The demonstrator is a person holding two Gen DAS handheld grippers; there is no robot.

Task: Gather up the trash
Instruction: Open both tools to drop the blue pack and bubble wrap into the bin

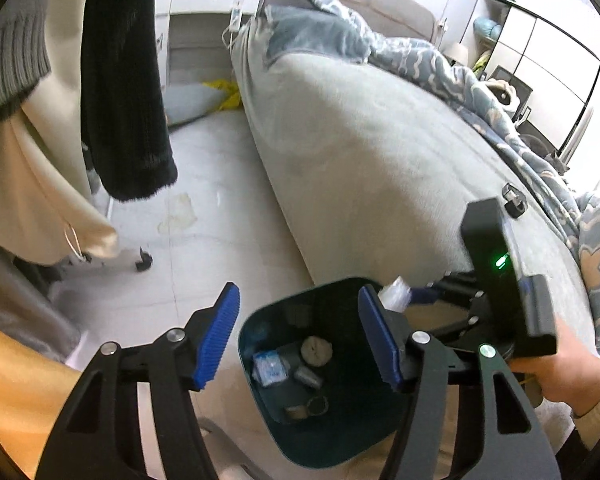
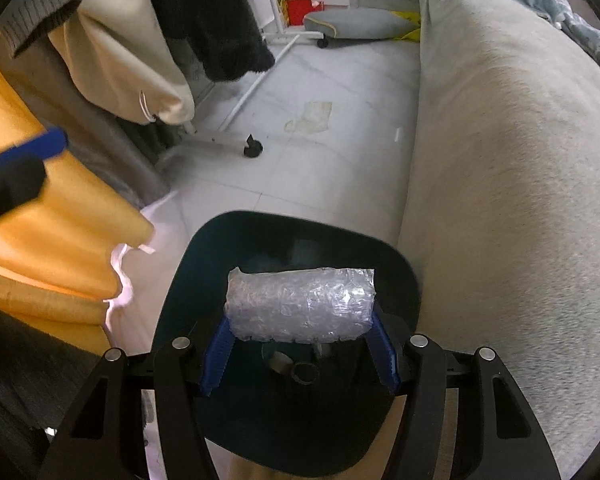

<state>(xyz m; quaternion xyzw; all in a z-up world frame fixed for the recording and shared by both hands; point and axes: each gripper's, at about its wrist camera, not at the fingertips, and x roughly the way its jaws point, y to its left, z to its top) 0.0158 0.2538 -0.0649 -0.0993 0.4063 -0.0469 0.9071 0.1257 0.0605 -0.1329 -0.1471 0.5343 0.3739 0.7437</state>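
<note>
Right tongs (image 2: pixel 300 354) gripping bubble wrap (image 2: pixel 300 304)

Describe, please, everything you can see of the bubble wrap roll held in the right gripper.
The bubble wrap roll is a clear, crinkly plastic bundle, rolled into a stubby cylinder lying crosswise. The right gripper clamps it at both ends between blue ribbed pads. It hangs directly above the open dark bin, touching nothing else.

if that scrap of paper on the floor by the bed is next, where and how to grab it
Judging by its pose, the paper scrap lies flat and wrinkled on the tiles beside the bed. Come straight down from above and pinch a raised crease near its middle, jaws across the narrow width; the edges look too flat to catch.
</note>
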